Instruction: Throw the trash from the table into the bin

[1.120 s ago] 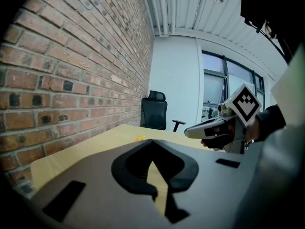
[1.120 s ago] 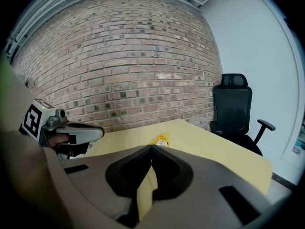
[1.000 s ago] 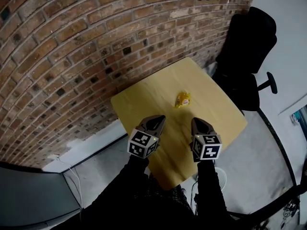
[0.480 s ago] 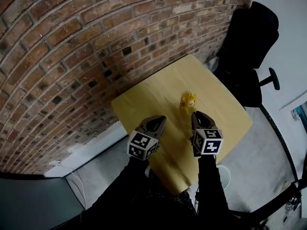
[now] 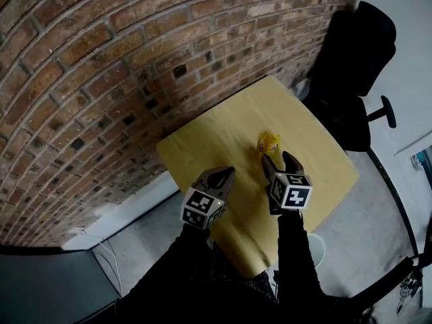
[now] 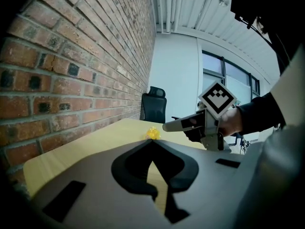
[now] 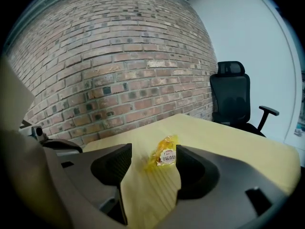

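The task's item, a crumpled yellow wrapper (image 5: pixel 268 142), lies on the wooden table (image 5: pixel 202 140), out toward the far side and apart from every edge. It is the only litter seen there.

The right gripper (image 5: pixel 278 160) is held low over the table and aimed straight at the wrapper. Its jaws have just been opening and now stand wide apart. The wrapper sits just ahead of the tips, in line with the gap, and neither pad touches it. This pose is judged to be preparation for a pinch.

The left gripper (image 5: pixel 226 173) has its jaws together with nothing between them. It hangs beside the right one over the near part of the table, apparently kept clear because one gripper suffices.

No bin can be identified with certainty in any view.
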Demonstrator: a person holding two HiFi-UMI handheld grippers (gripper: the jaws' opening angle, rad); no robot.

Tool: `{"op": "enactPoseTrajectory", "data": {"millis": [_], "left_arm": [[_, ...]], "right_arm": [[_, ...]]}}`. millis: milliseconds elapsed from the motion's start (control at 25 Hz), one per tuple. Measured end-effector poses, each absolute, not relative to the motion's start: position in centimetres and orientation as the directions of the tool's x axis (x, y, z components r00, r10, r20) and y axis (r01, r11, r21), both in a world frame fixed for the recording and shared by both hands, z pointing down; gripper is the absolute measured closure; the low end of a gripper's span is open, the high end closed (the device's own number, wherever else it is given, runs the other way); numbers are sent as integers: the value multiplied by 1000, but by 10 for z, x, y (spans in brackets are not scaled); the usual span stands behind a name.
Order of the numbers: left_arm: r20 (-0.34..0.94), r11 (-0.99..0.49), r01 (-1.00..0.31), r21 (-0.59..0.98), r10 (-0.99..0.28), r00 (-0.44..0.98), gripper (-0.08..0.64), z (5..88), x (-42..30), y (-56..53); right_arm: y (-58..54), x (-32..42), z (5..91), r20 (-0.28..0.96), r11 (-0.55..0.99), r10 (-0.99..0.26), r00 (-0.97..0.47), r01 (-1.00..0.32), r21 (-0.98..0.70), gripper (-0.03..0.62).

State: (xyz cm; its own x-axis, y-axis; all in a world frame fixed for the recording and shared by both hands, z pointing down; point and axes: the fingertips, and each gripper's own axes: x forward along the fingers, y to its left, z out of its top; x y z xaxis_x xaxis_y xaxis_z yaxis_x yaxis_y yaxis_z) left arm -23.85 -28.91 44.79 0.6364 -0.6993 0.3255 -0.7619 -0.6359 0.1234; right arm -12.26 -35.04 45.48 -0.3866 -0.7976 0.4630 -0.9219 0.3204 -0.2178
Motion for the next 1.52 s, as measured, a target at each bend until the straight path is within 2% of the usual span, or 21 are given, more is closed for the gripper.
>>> {"op": "enactPoseTrajectory", "data": {"millis": [80,520,1000,1080,1160,1200,1320,1520], "left_arm": [[330,-637,-761,124,-697,637,560,450,-239,-288],[353,-629,-765,136,-691,631,560,464,-252,-284],[364,-625,-766,150,-686,630,560,472,-265,-279],[364,-627,-764,149,-684,632,560,471,-265,-279],[365,-628,-763,152,-682,633,560,471,-265,-279],[364,-629,-762,155,-681,635,560,470,-264,-279],[364,-630,-761,158,-679,638,560,471,-263,-277],[358,-631,-759,159,-680,640,560,469,-259,-276]], "right_arm": [[-357,-126,458,471,309,-796,-381,-924,-225,304],[-390,-134,492,534,270,-777,-335,-942,-198,304],[-393,-133,530,672,247,-683,-287,-956,-157,312],[-392,-131,531,682,240,-680,-269,-961,-140,357],[-390,-128,530,690,233,-681,-245,-966,-113,494],[-389,-127,530,690,234,-684,-237,-967,-100,519],[-385,-124,528,680,245,-697,-225,-967,-69,552],[-383,-117,522,668,248,-711,-221,-967,-57,571]]}}
